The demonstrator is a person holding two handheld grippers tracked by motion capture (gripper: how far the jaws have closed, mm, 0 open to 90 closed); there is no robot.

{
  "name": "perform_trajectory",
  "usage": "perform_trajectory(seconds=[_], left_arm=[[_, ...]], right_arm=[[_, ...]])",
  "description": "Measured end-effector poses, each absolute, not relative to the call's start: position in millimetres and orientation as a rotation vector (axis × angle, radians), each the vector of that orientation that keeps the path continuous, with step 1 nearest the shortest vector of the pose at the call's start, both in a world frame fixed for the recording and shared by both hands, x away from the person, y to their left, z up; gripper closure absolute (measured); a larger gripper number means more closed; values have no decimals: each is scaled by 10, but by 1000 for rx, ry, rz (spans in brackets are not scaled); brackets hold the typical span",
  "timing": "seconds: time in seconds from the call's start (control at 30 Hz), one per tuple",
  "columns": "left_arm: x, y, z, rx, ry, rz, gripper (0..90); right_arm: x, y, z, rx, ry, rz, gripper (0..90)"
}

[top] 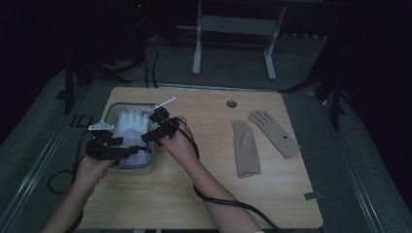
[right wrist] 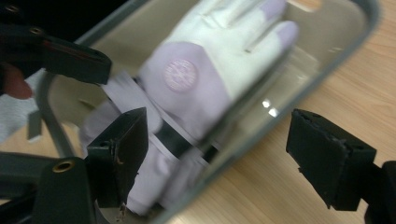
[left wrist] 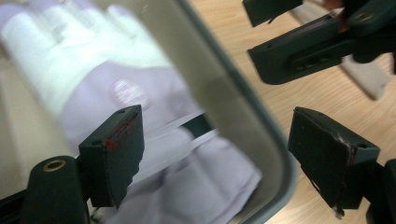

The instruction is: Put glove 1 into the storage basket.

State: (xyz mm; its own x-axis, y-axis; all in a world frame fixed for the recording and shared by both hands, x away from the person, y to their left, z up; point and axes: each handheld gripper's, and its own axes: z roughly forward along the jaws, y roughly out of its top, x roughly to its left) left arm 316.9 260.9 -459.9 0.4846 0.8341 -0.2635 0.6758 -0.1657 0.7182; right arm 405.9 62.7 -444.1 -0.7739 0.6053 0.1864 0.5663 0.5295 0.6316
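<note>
High view: white-and-lilac gloves (top: 132, 127) lie in the clear tray (top: 112, 109) near the tabletop's (top: 204, 194) left edge, both hand-held grippers over it. Left gripper view: left hand-held gripper (left wrist: 212, 149) wide, empty. Right gripper view: right hand-held gripper (right wrist: 217, 154) wide, empty, astride the tray rim.

One white-and-lilac glove (top: 132, 127), one tray (top: 112, 112), two beige gloves (top: 245, 148)
</note>
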Motion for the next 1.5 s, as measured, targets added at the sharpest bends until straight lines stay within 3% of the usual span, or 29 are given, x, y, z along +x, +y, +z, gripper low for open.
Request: perform_trajectory(seconds=[0.2, 0.33, 0.47, 0.83, 1.37, 1.5], left_arm=[[3188, 2360, -4564, 1918, 1220, 202, 179], [3213, 2169, -4579, 1935, 1181, 176, 64], [3222, 1990, -4587, 1914, 1134, 186, 32], [3182, 1606, -4638, 1920, 1025, 252, 33], [3042, 1244, -4929, 1915, 871, 162, 32], [2996, 1158, -5010, 1932, 853, 198, 32]], right_arm=[[4066, 339, -4398, 1039, 2654, 1075, 204], [4051, 101, -4345, 1024, 2619, 1075, 184], [4045, -111, -4331, 1032, 2600, 1061, 176], [4015, -599, -4433, 1096, 2556, 1056, 161], [3862, -1207, -4647, 1085, 2471, 1078, 160], [3828, -1316, -4722, 1072, 2477, 1091, 145]])
